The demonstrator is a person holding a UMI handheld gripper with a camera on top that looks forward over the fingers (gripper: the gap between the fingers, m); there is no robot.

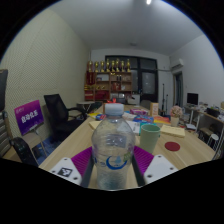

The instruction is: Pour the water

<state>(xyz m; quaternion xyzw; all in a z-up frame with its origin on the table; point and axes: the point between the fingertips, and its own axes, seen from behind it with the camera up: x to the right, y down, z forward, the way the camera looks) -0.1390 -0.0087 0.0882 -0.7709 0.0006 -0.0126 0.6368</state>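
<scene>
The tongs [112,168] grip the bottle [113,143] mid-body, likely thin, slippery plastic that dents under pressure.

Forward along tool [112,170], close, level.

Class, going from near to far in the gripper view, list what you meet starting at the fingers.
Fingers, water bottle between them, green cup on the table, shelf of bottles at the back wall.

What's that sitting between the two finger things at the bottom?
A clear plastic water bottle with a white cap stands between the gripper's fingers on the wooden table, as the gripper view shows.
</scene>
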